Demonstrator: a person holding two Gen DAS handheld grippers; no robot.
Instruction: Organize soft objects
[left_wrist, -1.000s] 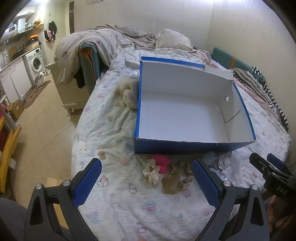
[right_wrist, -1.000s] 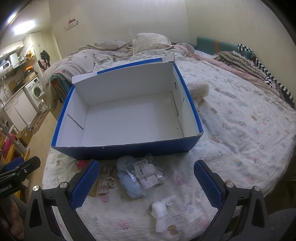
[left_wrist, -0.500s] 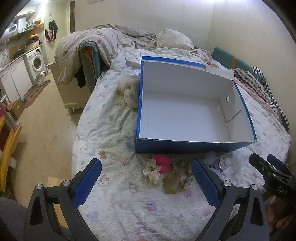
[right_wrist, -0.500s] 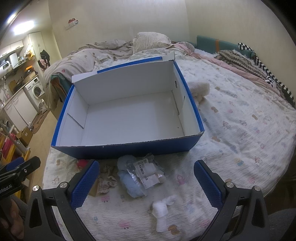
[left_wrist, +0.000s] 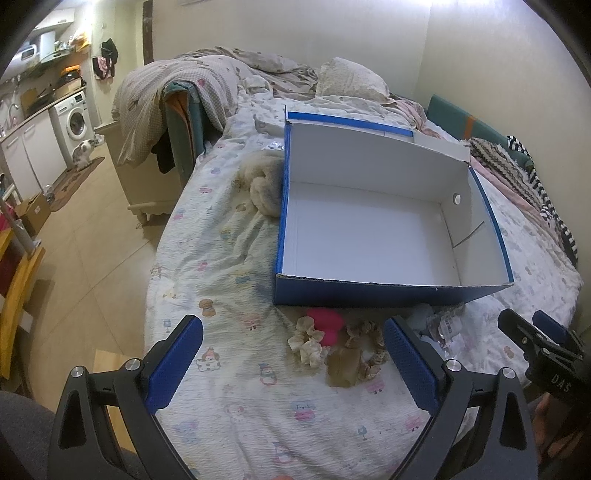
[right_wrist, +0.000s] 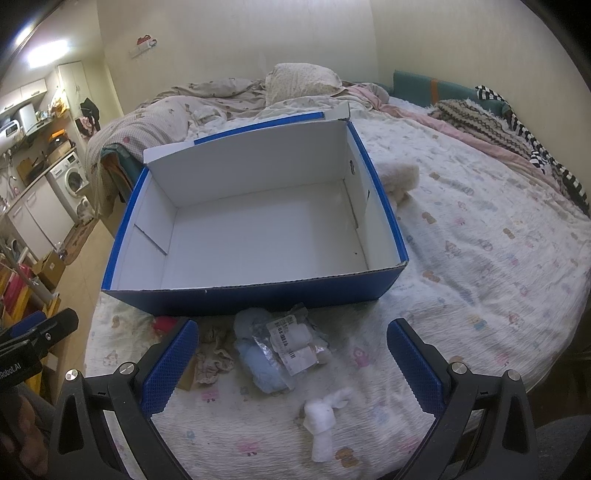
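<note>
Since a second ago almost nothing has shifted: the blue box has slid only a touch lower in my left view, and the soft things lie where they lay. I hold my left gripper with its blue pads spread wide and nothing between them. Ahead of those fingers, on the printed bedsheet, sit a cream scrunchie, a pink soft piece touching it on its far side, and a tan plush nearer my right-hand pad, with a second frilly scrunchie curled round it. They all lie just short of the box's near wall. The box is open, white inside, with nothing in it. A fluffy beige bundle rests against the box's left wall, well beyond my fingers.

My right gripper is spread just as wide and grips nothing either. Between its pads lies a pale blue plush with a clear packet of small rolled things on top of it, both close to the box's near wall. A small white plush lies closer to me, apart from the packet. At the left pad a frilly scrunchie shows, partly hidden by it. Beyond the box's right wall a cream fluffy thing peeks out.
</note>
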